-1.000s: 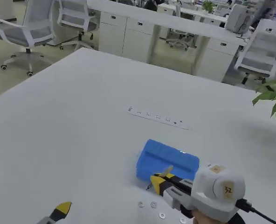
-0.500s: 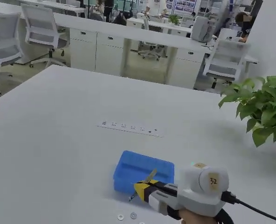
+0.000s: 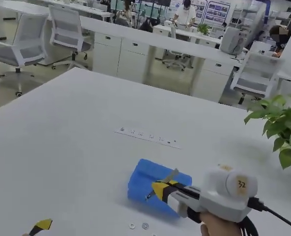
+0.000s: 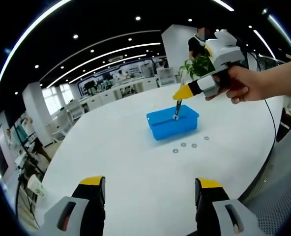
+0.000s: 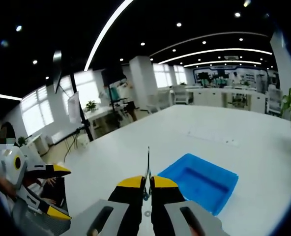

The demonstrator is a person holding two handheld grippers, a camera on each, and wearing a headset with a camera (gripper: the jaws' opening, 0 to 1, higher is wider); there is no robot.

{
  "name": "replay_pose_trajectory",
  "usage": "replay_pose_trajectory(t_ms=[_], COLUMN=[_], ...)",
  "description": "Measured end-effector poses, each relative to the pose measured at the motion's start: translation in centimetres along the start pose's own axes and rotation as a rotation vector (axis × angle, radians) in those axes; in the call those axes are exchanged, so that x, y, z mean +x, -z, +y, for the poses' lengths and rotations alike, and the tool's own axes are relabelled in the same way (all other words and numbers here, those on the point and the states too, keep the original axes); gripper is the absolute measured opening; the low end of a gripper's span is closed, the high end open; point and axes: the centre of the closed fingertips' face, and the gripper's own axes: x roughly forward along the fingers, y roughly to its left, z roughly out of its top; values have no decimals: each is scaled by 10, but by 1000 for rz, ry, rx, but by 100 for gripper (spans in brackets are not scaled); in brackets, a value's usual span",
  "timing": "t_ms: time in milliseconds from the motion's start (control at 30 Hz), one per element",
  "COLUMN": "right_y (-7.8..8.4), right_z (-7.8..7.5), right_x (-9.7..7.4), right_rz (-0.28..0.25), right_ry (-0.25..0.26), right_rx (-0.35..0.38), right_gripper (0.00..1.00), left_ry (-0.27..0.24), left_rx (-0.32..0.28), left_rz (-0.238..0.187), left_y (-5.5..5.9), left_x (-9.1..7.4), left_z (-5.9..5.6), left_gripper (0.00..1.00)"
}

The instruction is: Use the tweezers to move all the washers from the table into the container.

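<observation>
1. The tweezers (image 3: 171, 175) are thin, silvery metal. They are clamped between the closed jaws of the right gripper (image 5: 148, 182) and slant down. In the left gripper view their tips (image 4: 176, 115) hang over the container's open top. Whether they hold anything is too small to tell.
2. The container (image 3: 141, 178) is a shallow blue rectangular tray, open at the top and sitting flat on the table (image 4: 126, 162).
3. The washers (image 4: 183, 145) are small silver rings lying flat on the table. Four lie in a loose row just beside one long side of the container, apart from each other.
</observation>
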Motion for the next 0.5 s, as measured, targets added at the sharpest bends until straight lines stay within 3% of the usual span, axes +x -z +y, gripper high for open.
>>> replay_pose_trajectory(t_ms=[100, 233, 500], right_y=[-6, -11, -12], right_z=[1, -3, -14], right_x=[-1, 0, 9], right_rz=[-11, -14, -25], right_ry=[-25, -24, -21], right_rx=[23, -4, 17], right_gripper=[1, 1, 1], left_ry=[-5, -1, -3], left_rx=[3, 9, 19], left_rz=[-1, 8, 25], left_y=[0, 1, 4], left_x=[0, 1, 3], left_z=[1, 0, -1], left_gripper=[77, 77, 77])
